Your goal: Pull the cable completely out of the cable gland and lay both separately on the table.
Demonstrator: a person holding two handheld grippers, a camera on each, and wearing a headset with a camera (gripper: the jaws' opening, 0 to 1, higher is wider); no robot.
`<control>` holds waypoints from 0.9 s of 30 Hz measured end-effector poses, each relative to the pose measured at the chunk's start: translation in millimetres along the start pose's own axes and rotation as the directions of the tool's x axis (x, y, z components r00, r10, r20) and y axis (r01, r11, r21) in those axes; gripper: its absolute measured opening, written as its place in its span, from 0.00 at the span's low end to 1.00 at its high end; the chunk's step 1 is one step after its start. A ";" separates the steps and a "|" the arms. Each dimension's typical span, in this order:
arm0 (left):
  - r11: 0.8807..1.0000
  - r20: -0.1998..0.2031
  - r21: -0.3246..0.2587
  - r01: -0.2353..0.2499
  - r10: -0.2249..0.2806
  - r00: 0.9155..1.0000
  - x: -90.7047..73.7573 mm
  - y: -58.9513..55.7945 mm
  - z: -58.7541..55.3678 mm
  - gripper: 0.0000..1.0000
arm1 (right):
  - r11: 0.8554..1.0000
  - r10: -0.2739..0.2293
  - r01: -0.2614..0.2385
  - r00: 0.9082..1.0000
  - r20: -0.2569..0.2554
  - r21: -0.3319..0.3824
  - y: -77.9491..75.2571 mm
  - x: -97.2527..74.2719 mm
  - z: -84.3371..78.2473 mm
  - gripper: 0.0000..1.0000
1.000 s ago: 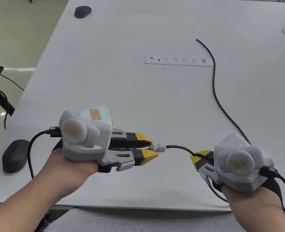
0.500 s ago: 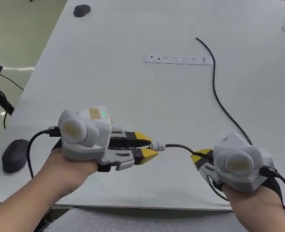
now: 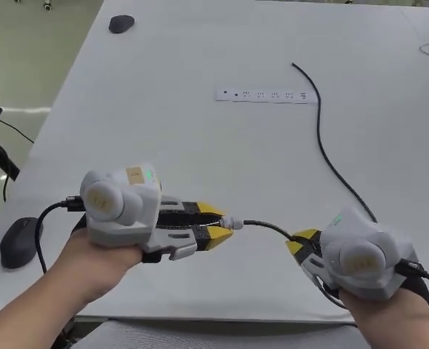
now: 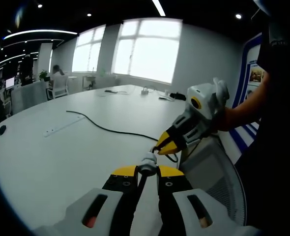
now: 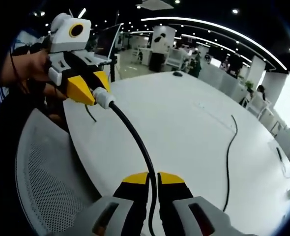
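Observation:
A small white cable gland (image 3: 227, 222) sits pinched between the yellow tips of my left gripper (image 3: 216, 222), above the table's near edge. A short black cable (image 3: 267, 227) runs from the gland to the right into my right gripper (image 3: 300, 242), which is shut on it. In the left gripper view the gland (image 4: 147, 162) pokes out between the jaws, and the right gripper (image 4: 167, 144) holds the cable beyond it. In the right gripper view the cable (image 5: 135, 142) rises from between my jaws (image 5: 152, 179) up to the gland (image 5: 102, 98) held by the left gripper (image 5: 88, 88).
A white power strip (image 3: 265, 95) lies mid-table with a long black cord (image 3: 323, 149) trailing toward the right gripper. One dark mouse (image 3: 121, 23) rests at the far left edge, another (image 3: 17, 242) below the table at left. Bare white tabletop (image 3: 200, 153) stretches beyond the grippers.
The grippers have drawn slightly apart and the cable between them looks a little longer. The head camera has shifted, so the whole scene sits a bit differently.

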State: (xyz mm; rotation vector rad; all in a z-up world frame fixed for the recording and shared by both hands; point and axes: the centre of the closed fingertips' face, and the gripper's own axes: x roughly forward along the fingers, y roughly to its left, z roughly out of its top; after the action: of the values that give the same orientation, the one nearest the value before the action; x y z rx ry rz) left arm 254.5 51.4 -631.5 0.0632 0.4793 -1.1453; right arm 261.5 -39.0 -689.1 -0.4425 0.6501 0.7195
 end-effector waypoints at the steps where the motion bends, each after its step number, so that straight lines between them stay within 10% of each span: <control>1: 1.000 0.000 0.001 -0.002 0.002 1.000 0.0 0.1 1.1 0.15 | 1.000 0.000 0.000 1.000 0.000 -0.008 0.3 -1.0 0.7 0.03; 27: 1.000 -0.015 0.000 0.011 -0.011 1.000 3.1 -9.1 -3.2 0.15 | 0.948 0.120 -0.094 0.991 0.066 -0.304 45.3 -4.3 62.8 0.11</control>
State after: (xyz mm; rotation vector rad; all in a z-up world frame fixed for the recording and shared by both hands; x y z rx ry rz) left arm 246.3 45.8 -633.9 0.0695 0.4930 -1.1568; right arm 250.8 25.8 -647.9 -0.6568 0.4891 0.9412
